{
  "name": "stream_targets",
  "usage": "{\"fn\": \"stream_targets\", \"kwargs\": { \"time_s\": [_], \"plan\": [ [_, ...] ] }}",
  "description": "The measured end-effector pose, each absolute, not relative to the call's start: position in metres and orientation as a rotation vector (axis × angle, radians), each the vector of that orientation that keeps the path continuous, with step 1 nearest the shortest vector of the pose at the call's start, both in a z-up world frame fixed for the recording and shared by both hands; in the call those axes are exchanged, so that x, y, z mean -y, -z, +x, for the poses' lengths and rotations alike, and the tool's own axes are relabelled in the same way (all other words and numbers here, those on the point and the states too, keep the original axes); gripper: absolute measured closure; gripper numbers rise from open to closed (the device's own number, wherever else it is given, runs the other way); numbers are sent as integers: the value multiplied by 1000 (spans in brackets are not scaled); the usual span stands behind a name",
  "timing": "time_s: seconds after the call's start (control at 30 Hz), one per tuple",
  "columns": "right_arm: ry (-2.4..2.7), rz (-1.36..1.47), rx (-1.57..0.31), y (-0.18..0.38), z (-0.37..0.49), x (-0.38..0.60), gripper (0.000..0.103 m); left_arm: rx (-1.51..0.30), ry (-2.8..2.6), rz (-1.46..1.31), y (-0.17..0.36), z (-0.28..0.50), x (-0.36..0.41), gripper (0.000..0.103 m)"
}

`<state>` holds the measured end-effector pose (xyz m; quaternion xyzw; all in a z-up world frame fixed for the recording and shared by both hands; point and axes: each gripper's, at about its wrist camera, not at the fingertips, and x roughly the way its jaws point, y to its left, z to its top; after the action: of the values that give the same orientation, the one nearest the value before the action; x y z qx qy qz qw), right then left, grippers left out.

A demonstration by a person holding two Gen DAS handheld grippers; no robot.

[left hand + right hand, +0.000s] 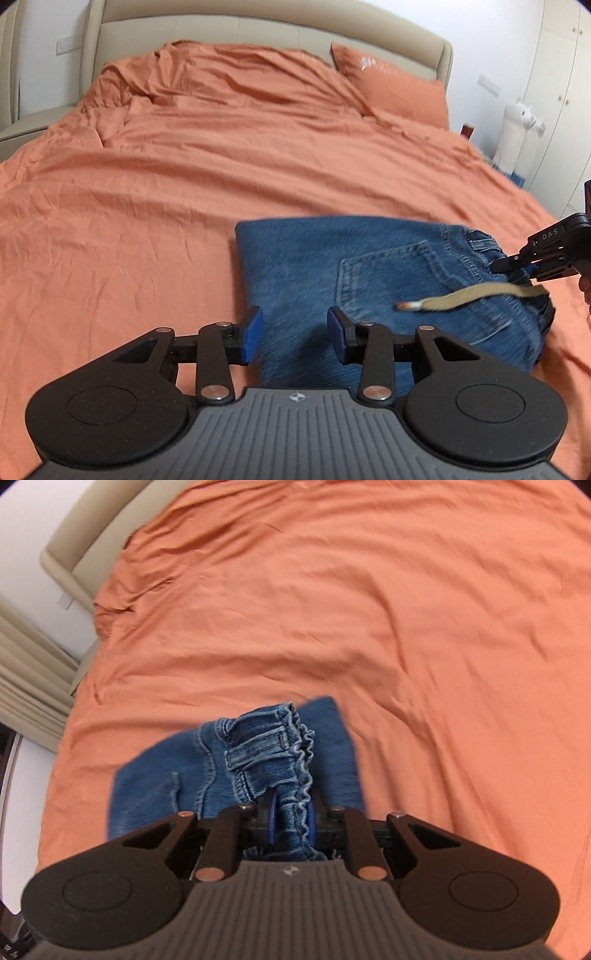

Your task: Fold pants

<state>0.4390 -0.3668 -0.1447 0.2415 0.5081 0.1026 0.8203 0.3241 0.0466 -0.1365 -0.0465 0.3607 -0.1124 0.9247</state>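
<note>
Folded blue jeans (332, 280) on the orange bed (147, 184)
Right gripper (291, 812) clamps the gathered waistband (drawstring loose); left gripper (295, 334) fingers apart

right claw (291, 818) clamped on jeans (258, 753) waistband | orange bedsheet (406, 627) beneath

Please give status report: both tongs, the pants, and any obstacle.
Left tongs open, above folded jeans. Right tongs shut on waistband. Beige drawstring loose on top. Orange bedspread, no obstacle.
</note>
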Motion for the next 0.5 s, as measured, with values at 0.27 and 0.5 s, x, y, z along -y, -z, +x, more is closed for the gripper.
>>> {"fn": "stream_targets", "kwargs": {
  "time_s": [0.27,0.5],
  "plan": [
    [-192,379,-1064,150,434,361,75,-786,185,-72,137,320,-46,58],
    [-218,-13,-806,110,368,318,70,-771,194,-37,108,279,-39,46]
  ]
}}
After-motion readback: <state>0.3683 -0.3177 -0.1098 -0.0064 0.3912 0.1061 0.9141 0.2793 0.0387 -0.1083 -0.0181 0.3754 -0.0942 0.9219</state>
